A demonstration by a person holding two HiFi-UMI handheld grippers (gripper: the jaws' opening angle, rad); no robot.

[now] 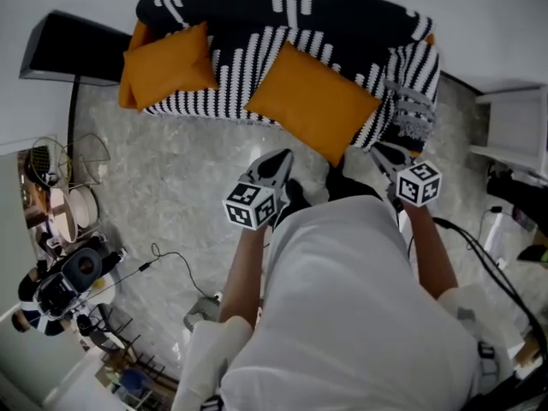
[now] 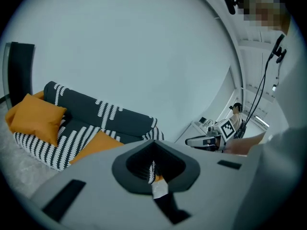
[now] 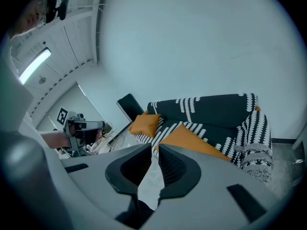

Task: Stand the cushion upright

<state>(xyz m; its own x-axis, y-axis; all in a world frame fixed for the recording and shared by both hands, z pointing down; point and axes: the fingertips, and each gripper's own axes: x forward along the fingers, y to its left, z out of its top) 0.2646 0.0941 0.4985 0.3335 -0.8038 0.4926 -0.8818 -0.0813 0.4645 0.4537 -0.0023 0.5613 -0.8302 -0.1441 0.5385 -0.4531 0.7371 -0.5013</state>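
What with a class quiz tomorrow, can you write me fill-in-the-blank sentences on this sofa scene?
The striped sofa holds ___ cushions. The flat cushion on the seat is coloured ___. The left gripper and right gripper each have jaws that are ___ and empty.
Missing: two; orange; shut.
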